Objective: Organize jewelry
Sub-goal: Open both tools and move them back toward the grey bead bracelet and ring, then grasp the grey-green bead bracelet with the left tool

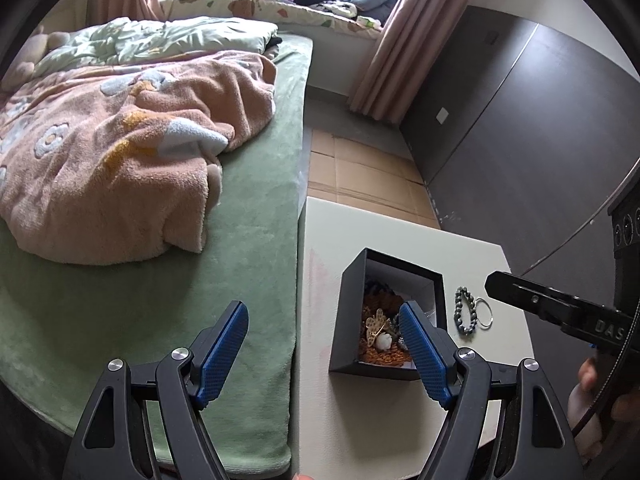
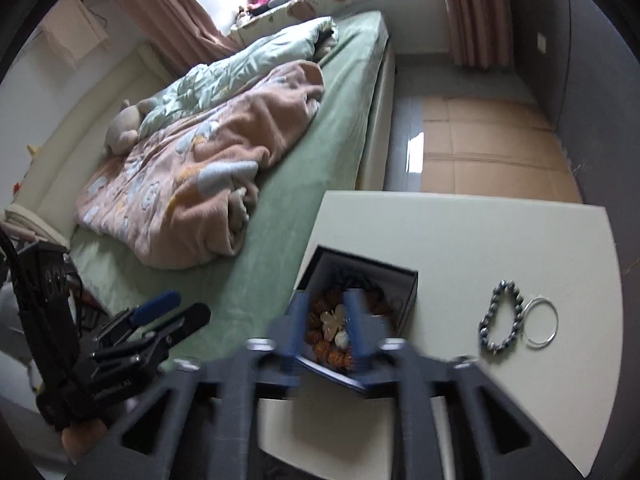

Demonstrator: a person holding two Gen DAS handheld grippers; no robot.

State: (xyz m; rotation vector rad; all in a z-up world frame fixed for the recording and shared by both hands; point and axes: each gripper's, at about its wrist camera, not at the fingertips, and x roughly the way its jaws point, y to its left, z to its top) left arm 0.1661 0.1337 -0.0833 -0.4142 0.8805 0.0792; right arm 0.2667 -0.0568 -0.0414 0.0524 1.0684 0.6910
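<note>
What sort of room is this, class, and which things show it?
Very likely a bedroom: a bed with a rumpled pink blanket, curtains by a window, and a jewelry box on a bedside table.

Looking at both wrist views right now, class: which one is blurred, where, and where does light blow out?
Left wrist view: sharp, its blue fingers crisp; window overexposed at top. Right wrist view: right gripper smeared by motion blur over the black box, the bracelet and ring fairly clear; glare patch on the floor.
</note>
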